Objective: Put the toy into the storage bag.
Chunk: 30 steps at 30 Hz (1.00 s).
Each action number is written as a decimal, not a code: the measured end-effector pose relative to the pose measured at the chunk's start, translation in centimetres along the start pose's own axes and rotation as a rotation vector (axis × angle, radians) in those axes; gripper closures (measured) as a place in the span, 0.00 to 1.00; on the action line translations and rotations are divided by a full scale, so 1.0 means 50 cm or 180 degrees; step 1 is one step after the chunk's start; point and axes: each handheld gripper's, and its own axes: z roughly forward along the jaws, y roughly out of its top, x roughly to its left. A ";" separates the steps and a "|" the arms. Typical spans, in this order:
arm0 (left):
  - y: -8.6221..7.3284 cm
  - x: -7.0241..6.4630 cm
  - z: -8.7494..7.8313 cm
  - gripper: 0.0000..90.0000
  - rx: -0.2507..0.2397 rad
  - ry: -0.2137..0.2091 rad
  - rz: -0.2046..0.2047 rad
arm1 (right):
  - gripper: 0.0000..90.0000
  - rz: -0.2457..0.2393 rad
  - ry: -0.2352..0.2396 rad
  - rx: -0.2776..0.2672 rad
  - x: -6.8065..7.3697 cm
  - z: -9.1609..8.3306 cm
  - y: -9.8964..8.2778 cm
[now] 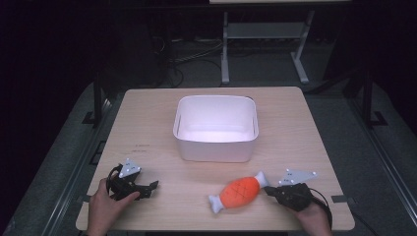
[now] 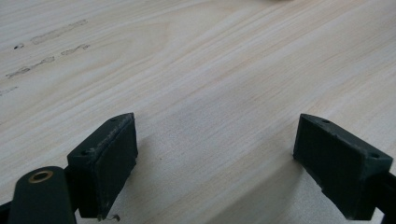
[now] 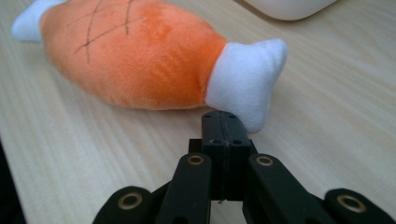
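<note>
Resting tongs: left tongs (image 1: 147, 188) gape wide over bare tabletop (image 1: 147, 123); right tongs (image 3: 226, 125) are pressed together, empty.
Toy: plush drumstick (image 1: 239, 191) lies near the front edge, its white end just beside the right tongs.
Advice: spread them first, then pinch that narrow end.
Unclear: white bin (image 1: 216, 129) seems empty; its floor is washed out.

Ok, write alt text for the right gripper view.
A shut black gripper points at the white end of an orange plush drumstick toy lying on a pale wooden table. The rounded bottom of a white tub shows at the top edge.
</note>
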 end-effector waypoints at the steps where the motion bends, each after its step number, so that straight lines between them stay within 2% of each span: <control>1: 0.000 0.000 0.000 0.14 0.0000 0.0000 0.0000 | 0.99 -0.0009 -0.0005 -0.0011 -0.006 0.004 0.005; 11: 0.000 0.000 0.000 0.14 0.0001 -0.0001 0.0001 | 0.99 -0.0053 0.0011 -0.0060 -0.022 0.026 0.032; 30: 0.000 0.000 0.000 0.14 0.0000 0.0000 0.0000 | 0.99 -0.0108 0.0036 -0.0119 -0.032 0.059 0.074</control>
